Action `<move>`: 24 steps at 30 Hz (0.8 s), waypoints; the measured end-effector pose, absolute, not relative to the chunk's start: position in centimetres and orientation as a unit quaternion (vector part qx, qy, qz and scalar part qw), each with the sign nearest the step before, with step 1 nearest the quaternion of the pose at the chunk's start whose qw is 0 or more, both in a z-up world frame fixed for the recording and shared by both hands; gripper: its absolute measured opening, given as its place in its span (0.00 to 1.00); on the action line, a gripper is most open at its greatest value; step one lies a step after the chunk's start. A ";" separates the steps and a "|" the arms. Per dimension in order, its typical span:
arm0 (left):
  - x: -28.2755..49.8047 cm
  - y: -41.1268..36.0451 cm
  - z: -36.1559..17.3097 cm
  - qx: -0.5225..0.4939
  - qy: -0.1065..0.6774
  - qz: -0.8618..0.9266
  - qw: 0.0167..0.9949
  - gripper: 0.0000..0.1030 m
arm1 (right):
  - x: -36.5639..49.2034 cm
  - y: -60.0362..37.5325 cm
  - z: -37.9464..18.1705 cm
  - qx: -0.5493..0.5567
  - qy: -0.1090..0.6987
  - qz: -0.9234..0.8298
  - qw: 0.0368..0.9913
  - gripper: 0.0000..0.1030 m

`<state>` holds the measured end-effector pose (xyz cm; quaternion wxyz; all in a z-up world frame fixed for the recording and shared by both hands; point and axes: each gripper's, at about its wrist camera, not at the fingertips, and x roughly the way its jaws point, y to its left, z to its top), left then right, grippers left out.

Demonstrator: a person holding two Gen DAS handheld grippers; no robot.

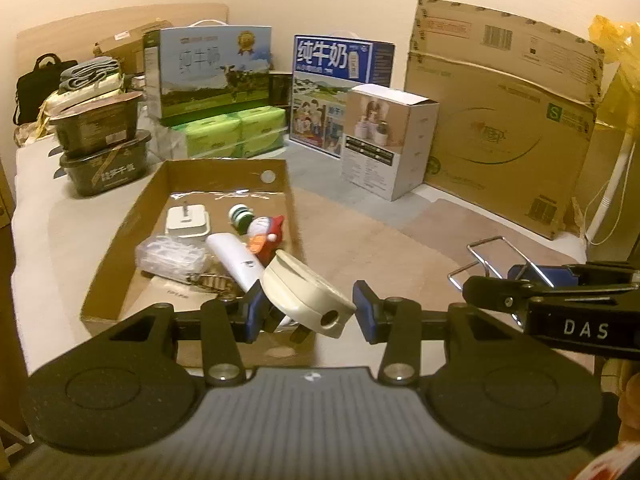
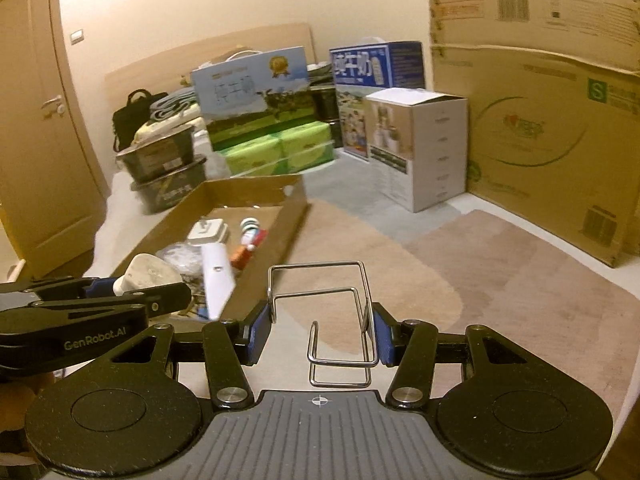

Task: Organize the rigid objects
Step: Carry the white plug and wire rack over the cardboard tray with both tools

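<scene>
Cream plastic, a rounded plug-like adapter (image 1: 306,294), sits tilted between the pads of the left gripper (image 1: 306,312), held over the near corner of a shallow cardboard tray (image 1: 136,216) just ahead. That tray already holds a white charger (image 1: 187,220), a white tube (image 1: 236,258), a red toy figure (image 1: 267,236) and a clear bag (image 1: 170,256). Beside it, the right gripper (image 2: 320,330) clamps a bent wire rack (image 2: 324,300) by its sides. The adapter's skewed, off-centre grip looks likely to slip; the springy wire could twist free or snag the tray wall.
</scene>
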<state>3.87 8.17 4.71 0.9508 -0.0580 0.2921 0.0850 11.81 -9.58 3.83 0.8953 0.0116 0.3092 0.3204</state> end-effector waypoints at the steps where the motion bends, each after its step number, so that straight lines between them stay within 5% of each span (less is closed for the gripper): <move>1: 3.7 8.5 4.7 -0.060 0.292 0.087 0.951 0.41 | 11.7 -9.3 3.9 0.011 0.309 0.323 0.894 0.51; 24: 2.9 15.8 5.9 -0.076 0.289 0.112 0.948 0.41 | 12.1 -1.6 4.2 -0.017 0.315 0.366 0.875 0.51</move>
